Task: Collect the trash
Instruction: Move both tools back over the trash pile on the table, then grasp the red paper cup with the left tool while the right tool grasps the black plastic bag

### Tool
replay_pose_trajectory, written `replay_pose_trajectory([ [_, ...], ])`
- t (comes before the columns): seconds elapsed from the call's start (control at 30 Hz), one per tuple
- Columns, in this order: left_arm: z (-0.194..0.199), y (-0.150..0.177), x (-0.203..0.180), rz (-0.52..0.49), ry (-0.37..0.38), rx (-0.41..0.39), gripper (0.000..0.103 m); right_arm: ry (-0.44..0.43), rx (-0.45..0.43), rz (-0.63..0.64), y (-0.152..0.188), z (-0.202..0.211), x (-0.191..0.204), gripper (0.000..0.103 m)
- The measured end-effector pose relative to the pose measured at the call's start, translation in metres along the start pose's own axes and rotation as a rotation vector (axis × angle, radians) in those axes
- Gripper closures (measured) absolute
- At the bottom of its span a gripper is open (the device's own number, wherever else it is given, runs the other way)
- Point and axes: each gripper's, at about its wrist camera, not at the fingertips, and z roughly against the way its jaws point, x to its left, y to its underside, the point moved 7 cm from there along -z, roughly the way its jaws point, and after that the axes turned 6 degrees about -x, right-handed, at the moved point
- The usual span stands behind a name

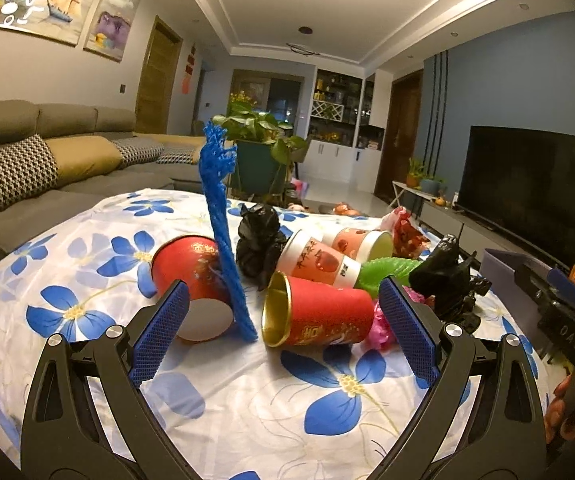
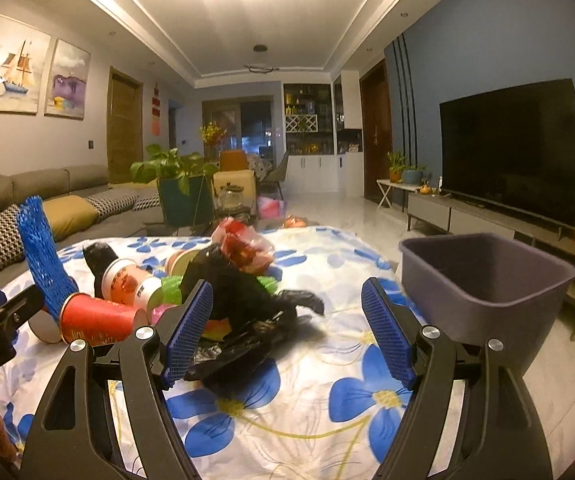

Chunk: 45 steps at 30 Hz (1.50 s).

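Note:
Trash lies in a pile on a flowered tablecloth (image 1: 247, 408). In the left wrist view a red paper cup (image 1: 319, 312) lies on its side just ahead of my open, empty left gripper (image 1: 283, 320). Another red cup (image 1: 191, 276) lies to its left, with a blue foam net (image 1: 221, 216) standing against it. Two white-and-red cups (image 1: 319, 262) and black plastic bags (image 1: 257, 240) lie behind. My right gripper (image 2: 287, 320) is open and empty, with a crumpled black bag (image 2: 243, 300) just ahead at its left finger. A grey bin (image 2: 483, 284) stands to the right.
A green wrapper (image 1: 387, 270) and pink wrapper (image 1: 381, 326) lie in the pile. A red-and-clear wrapper (image 2: 243, 248) sits behind the black bag. A sofa (image 1: 47, 168) is on the left, a plant (image 2: 179, 184) beyond the table, a TV (image 2: 511, 148) on the right.

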Motion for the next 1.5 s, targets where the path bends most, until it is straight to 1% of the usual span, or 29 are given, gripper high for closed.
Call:
replay_pose_trajectory([
  [0.13, -0.008, 0.005, -0.001, 0.008, 0.02, 0.024, 0.01, -0.009, 0.04, -0.001, 0.011, -0.008, 0.003, 0.028],
  [0.27, -0.018, 0.012, -0.005, 0.021, 0.053, 0.057, 0.016, -0.008, 0.046, 0.004, 0.013, -0.012, 0.002, 0.028],
  [0.37, -0.027, 0.018, -0.007, 0.023, 0.083, 0.086, 0.024, -0.009, 0.045, 0.004, 0.013, -0.014, 0.002, 0.028],
  [0.43, -0.032, 0.02, -0.01, 0.015, 0.103, 0.102, 0.033, -0.01, 0.045, 0.007, 0.013, -0.014, 0.002, 0.028],
  [0.67, -0.048, 0.025, -0.023, -0.007, 0.178, 0.152, 0.05, -0.021, 0.054, 0.007, 0.014, -0.02, 0.004, 0.028],
  [0.73, -0.05, 0.027, -0.026, 0.002, 0.211, 0.169, 0.06, -0.024, 0.056, 0.006, 0.013, -0.022, 0.005, 0.028],
  [0.77, -0.052, 0.028, -0.028, 0.007, 0.224, 0.178, 0.063, -0.025, 0.056, 0.007, 0.014, -0.023, 0.005, 0.028],
  [0.83, -0.054, 0.031, -0.031, 0.021, 0.249, 0.195, 0.076, -0.026, 0.059, 0.009, 0.014, -0.025, 0.006, 0.028],
  [0.9, -0.054, 0.033, -0.032, 0.03, 0.262, 0.204, 0.083, -0.027, 0.06, 0.01, 0.015, -0.025, 0.006, 0.028],
  [0.97, -0.054, 0.035, -0.035, 0.029, 0.279, 0.206, 0.085, -0.027, 0.065, 0.01, 0.016, -0.027, 0.006, 0.028],
  [1.07, -0.053, 0.035, -0.041, 0.016, 0.299, 0.203, 0.091, -0.028, 0.075, 0.01, 0.018, -0.029, 0.006, 0.028],
  [1.13, -0.051, 0.035, -0.044, 0.016, 0.31, 0.202, 0.1, -0.027, 0.082, 0.009, 0.019, -0.032, 0.005, 0.028],
  [1.27, -0.045, 0.03, -0.047, 0.012, 0.31, 0.174, 0.101, -0.031, 0.095, 0.002, 0.02, -0.037, 0.004, 0.032],
  [1.43, -0.036, 0.02, -0.049, 0.015, 0.324, 0.135, 0.101, -0.032, 0.105, 0.002, 0.014, -0.046, 0.005, 0.033],
  [1.5, -0.033, 0.017, -0.049, 0.014, 0.32, 0.121, 0.101, -0.025, 0.126, 0.008, 0.016, -0.051, 0.006, 0.033],
])
